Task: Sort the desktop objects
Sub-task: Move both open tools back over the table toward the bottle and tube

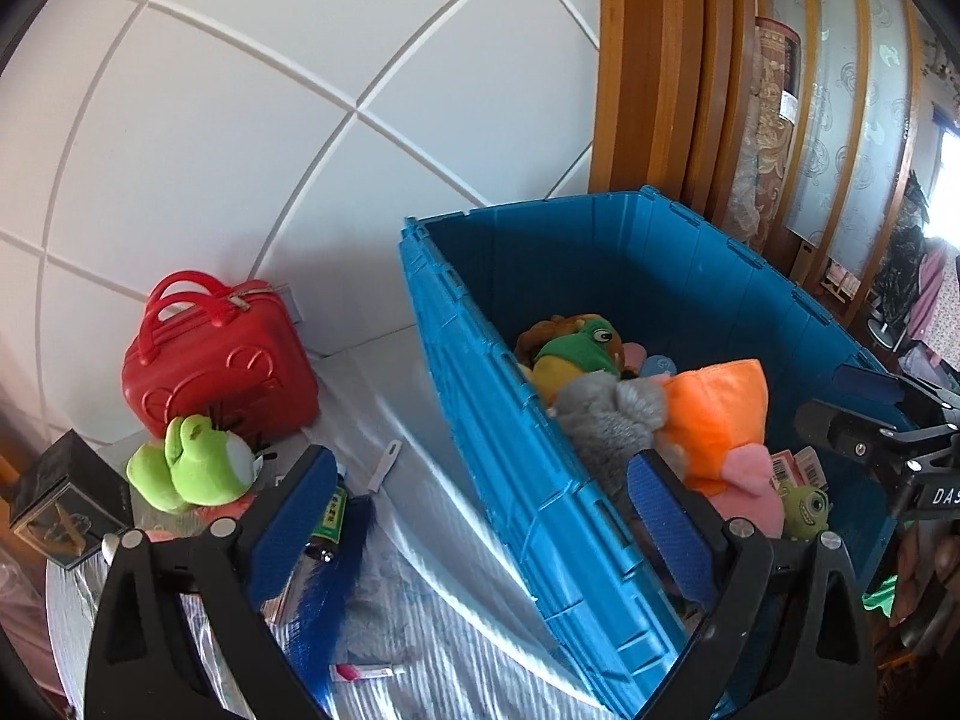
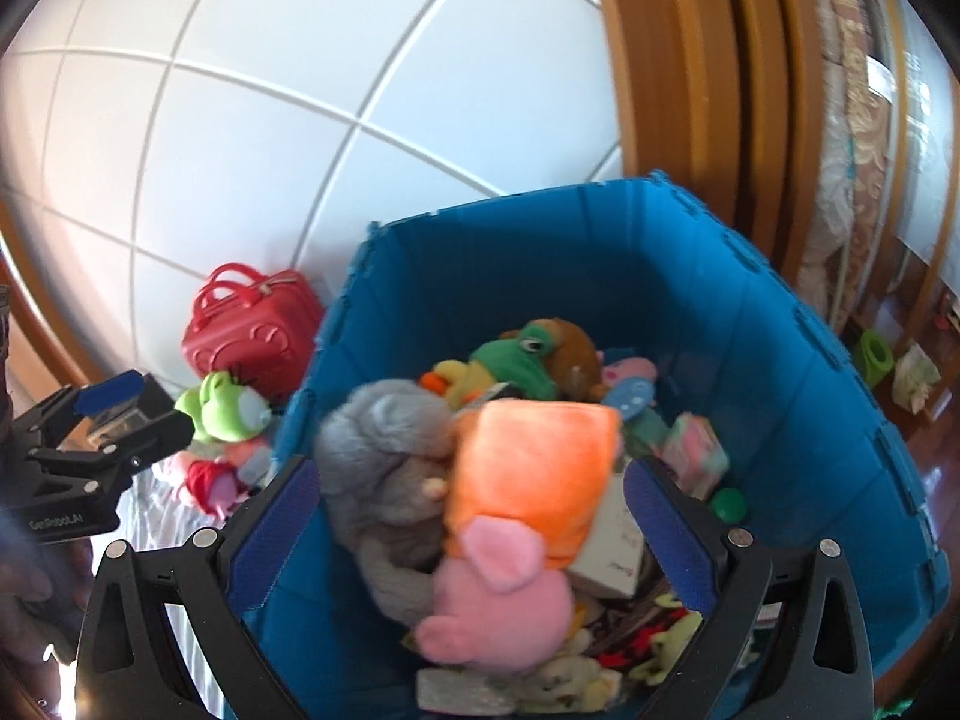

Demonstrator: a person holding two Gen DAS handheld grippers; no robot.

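White panelled wall (image 1: 270, 120) and a wooden door frame (image 1: 636, 60) close the scene behind a table under a silvery cover (image 1: 420, 540). On it stands a blue plastic crate (image 1: 528, 480), open at the top and part-filled with soft toys: an orange plush (image 2: 534, 468) lying on a pink plush (image 2: 498, 600), a grey furry plush (image 2: 384, 450) to their left, and a green frog plush (image 2: 516, 360) toward the far wall of the crate. A small green one-eyed figure (image 1: 807, 504) sits near the crate's right side.

Left of the crate, on the table, a red mini suitcase (image 1: 222, 354) stands against the wall, a lime-green frog plush (image 1: 192, 462) just in front of it. Nearer the camera lie a blue feather (image 1: 327, 588), a small green-labelled bottle (image 1: 330, 519) and a white-handled tool (image 1: 384, 465); a dark box (image 1: 66, 492) sits at the table's left edge.

Left gripper (image 1: 480, 528): released, jaws wide apart and straddling the crate's near-left wall, grasping nothing. Right gripper (image 2: 468, 540): released, jaws wide over the crate's interior; the orange and pink plush lie between them, not pinched.
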